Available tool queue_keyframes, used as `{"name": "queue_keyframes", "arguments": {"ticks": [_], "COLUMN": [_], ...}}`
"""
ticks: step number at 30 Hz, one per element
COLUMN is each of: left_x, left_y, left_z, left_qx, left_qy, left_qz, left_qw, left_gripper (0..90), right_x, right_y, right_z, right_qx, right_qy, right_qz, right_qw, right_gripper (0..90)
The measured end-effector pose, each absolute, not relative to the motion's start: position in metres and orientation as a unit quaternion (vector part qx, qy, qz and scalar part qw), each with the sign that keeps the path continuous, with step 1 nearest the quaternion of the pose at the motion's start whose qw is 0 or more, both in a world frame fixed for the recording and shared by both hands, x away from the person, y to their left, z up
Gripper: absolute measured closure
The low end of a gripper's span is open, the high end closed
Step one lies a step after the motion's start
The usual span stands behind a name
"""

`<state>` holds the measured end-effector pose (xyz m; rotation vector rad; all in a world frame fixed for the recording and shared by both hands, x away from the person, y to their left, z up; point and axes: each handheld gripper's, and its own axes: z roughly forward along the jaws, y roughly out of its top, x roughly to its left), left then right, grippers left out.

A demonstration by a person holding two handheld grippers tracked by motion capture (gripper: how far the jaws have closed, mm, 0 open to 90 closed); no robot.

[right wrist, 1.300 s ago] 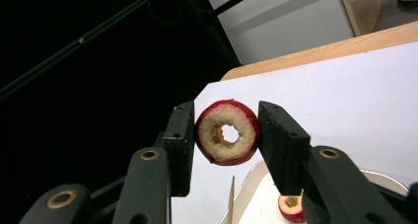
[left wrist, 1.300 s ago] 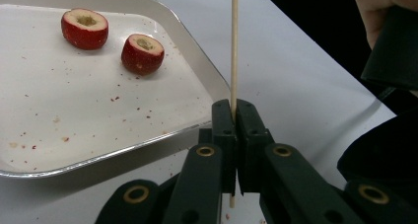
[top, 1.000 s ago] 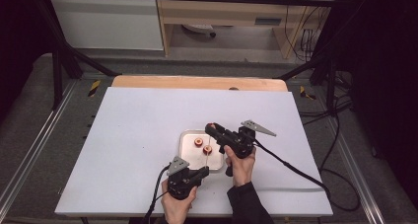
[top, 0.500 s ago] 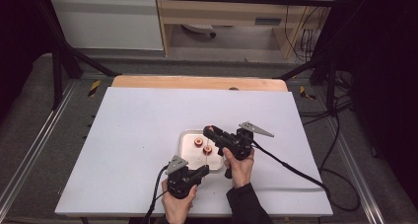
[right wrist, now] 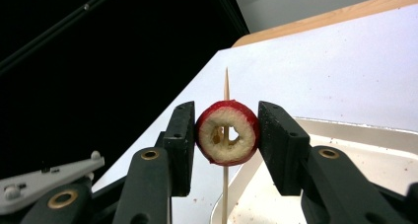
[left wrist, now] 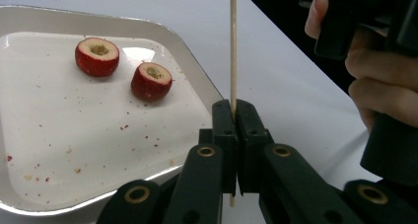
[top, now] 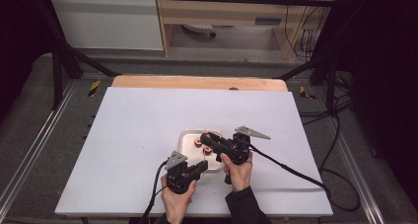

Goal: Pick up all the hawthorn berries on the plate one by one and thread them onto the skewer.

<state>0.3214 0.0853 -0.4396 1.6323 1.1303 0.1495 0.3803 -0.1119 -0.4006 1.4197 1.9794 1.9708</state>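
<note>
You have three cored red fruit halves: two [left wrist: 97,56] [left wrist: 151,80] lying on the one white square plastic tray [left wrist: 44,150], one [right wrist: 227,132] clamped at the twelve o'clock end of a gripper [right wrist: 224,135]. One thin wooden skewer [left wrist: 233,46]. Two black grippers [top: 199,168] on one white bench [top: 138,115].

— What do you have around you there?
— Your white table [top: 148,135] has a wooden edge [top: 197,82] on the far side. Behind it you see a white cabinet [top: 106,21] and a wooden shelf unit [top: 226,12].
— And the floor?
— It is grey [top: 24,115], with black cables [top: 340,135] at your right. The sides of the room are dark.
</note>
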Motion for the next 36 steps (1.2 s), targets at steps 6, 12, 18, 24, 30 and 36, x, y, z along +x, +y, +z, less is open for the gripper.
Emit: {"name": "queue_keyframes", "arguments": {"ticks": [6, 12, 18, 24, 30, 36], "left_x": [0.329, 0.334, 0.335, 0.336, 0.334, 0.33], "left_y": [0.088, 0.09, 0.09, 0.09, 0.093, 0.104], "left_z": [-0.433, -0.431, -0.432, -0.433, -0.433, -0.435], "left_qx": [0.689, 0.691, 0.697, 0.707, 0.716, 0.734], "left_qy": [0.474, 0.472, 0.467, 0.458, 0.443, 0.437], "left_qz": [0.08, 0.085, 0.086, 0.088, 0.1, 0.114], "left_qw": [0.542, 0.54, 0.537, 0.532, 0.53, 0.507], "left_gripper": [88.6, 88.6, 88.7, 88.7, 88.7, 88.6], "right_x": [0.375, 0.372, 0.37, 0.37, 0.372, 0.377], "right_y": [-0.107, -0.105, -0.105, -0.105, -0.108, -0.119], "right_z": [-0.409, -0.413, -0.415, -0.415, -0.412, -0.401], "right_qx": [0.449, 0.445, 0.446, 0.446, 0.435, 0.418], "right_qy": [0.65, 0.661, 0.667, 0.672, 0.68, 0.703], "right_qz": [0.613, 0.605, 0.597, 0.591, 0.59, 0.575], "right_qw": [-0.003, -0.005, -0.002, -0.001, -0.008, 0.013], "right_gripper": [60.2, 60.2, 60.1, 60.1, 55.1, 31.8]}}
